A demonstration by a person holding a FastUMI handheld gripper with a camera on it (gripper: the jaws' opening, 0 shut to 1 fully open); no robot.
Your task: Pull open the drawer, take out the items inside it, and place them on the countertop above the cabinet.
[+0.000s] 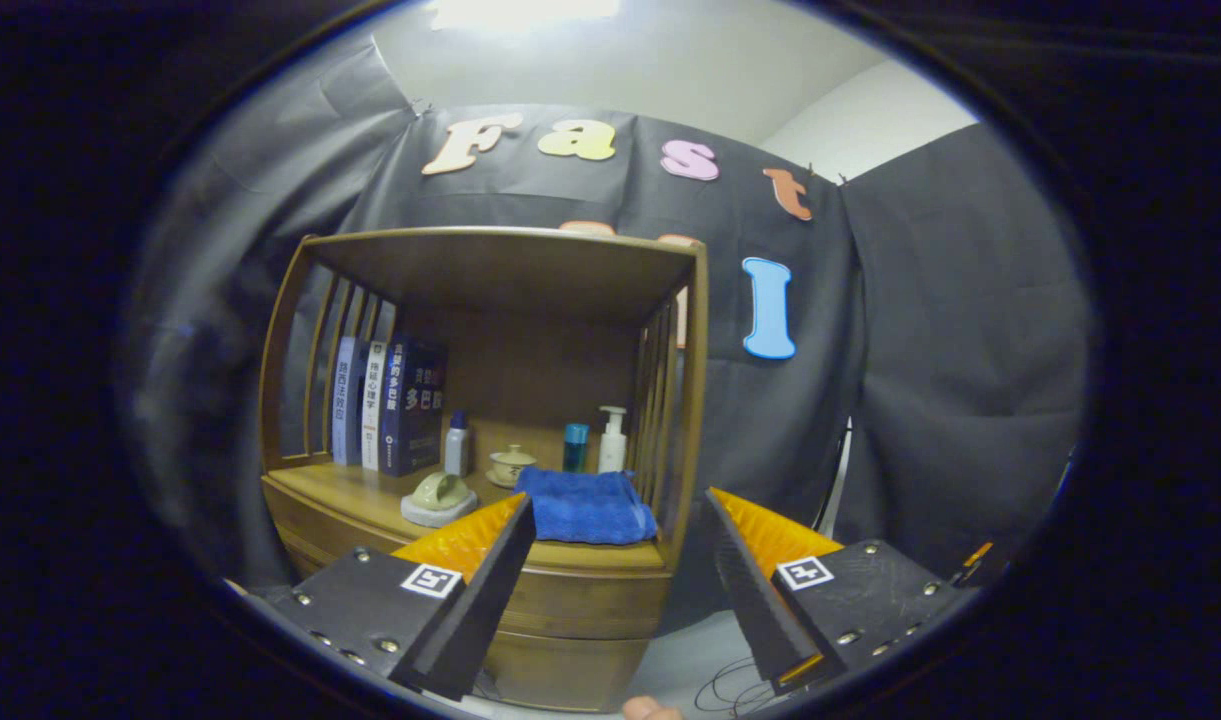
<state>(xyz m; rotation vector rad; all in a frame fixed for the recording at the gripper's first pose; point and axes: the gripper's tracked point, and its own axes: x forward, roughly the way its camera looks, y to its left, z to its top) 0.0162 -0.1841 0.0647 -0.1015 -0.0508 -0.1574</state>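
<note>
Gripper view is showing the drawer sitting closed in the wooden cabinet, just ahead of the hand-held gripper and partly between its fingers. No handle is showing on its front, so a grip along the top edge or some hidden lip is probably needed; being stiff wood, it should be sliding straight. The fingers are standing wide apart, holding nothing. Beyond them, the tabletop is carrying a blue towel, books and bottles.
</note>
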